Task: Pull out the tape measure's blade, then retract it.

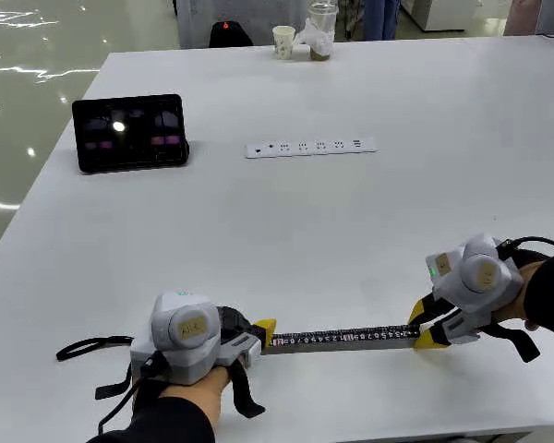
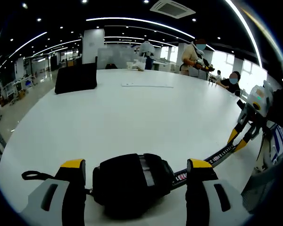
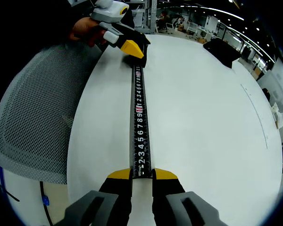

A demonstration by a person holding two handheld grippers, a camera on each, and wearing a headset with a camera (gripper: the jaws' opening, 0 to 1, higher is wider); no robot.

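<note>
Spanning the frame, the white tabletop (image 1: 351, 212) carries the black tape measure case (image 2: 132, 181) at lower left. The left gripper (image 2: 137, 165) straddles it, contact unclear. The black numbered blade (image 3: 140, 117) runs right into the right gripper (image 3: 142, 173), which is pinched onto its tip.

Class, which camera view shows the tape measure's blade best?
The right gripper view: the blade runs lengthwise, its numbers readable. The head view shows a thin strip; the left gripper view, a short slanted stretch.
</note>
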